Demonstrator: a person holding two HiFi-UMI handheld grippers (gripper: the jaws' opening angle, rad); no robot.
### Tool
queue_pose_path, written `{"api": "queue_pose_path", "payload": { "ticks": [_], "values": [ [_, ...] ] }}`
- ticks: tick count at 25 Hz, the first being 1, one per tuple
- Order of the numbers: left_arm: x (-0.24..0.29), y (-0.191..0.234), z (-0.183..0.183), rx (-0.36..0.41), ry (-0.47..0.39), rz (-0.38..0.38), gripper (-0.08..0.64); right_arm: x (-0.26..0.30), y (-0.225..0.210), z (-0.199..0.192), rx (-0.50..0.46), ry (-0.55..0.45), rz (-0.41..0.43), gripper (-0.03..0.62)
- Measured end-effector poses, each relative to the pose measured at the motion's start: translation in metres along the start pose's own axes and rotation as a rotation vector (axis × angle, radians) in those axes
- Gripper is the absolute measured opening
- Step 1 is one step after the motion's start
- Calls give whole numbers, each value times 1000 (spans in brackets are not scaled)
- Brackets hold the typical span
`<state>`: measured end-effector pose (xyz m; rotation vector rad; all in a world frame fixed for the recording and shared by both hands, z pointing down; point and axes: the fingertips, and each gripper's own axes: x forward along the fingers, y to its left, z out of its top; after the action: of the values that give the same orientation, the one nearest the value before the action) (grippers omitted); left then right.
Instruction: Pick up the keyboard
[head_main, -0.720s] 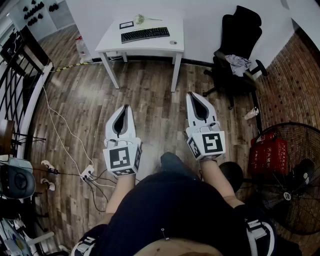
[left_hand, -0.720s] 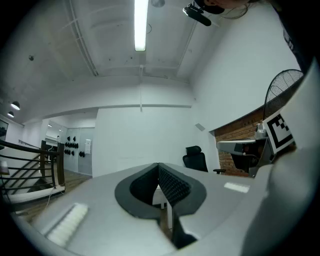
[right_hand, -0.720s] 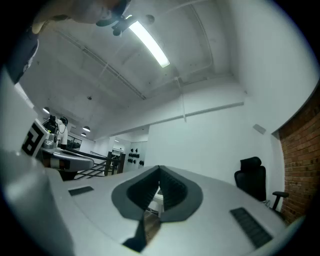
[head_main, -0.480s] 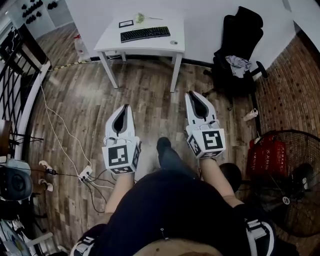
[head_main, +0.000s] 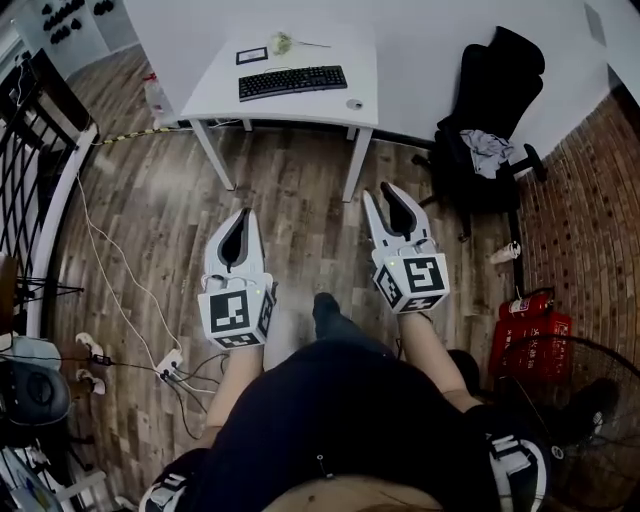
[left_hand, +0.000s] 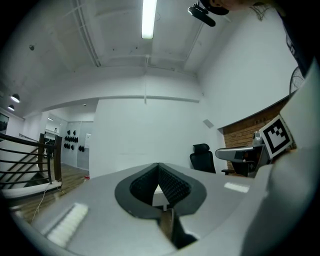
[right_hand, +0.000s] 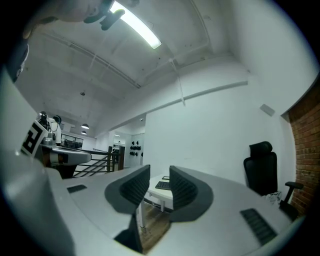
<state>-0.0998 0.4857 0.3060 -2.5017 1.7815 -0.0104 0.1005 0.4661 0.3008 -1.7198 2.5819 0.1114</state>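
The keyboard (head_main: 292, 82) lies flat on the white table (head_main: 300, 108) at the far side of the room, well apart from both grippers. The left gripper (head_main: 243, 214) is held level over the wooden floor (head_main: 300, 200), its jaws fully together and empty. The right gripper (head_main: 388, 192) is level beside it, jaws parted, nothing between them.

The keyboard (head_main: 292, 82) lies mid-table (head_main: 340, 55). A small round object (head_main: 354, 104) sits near the table's front right corner. A chair (head_main: 495, 110) stands to the table's right.
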Motion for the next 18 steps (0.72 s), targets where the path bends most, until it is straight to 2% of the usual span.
{"api": "queue_pose_path", "payload": {
  "ticks": [11,18],
  "values": [
    [171,39,0,21,2,30,12,162,-96,-25,13,48,35,121],
    [238,55,-8,16,8,45,12,230,-131,-32,13,52,55,123]
  ]
}}
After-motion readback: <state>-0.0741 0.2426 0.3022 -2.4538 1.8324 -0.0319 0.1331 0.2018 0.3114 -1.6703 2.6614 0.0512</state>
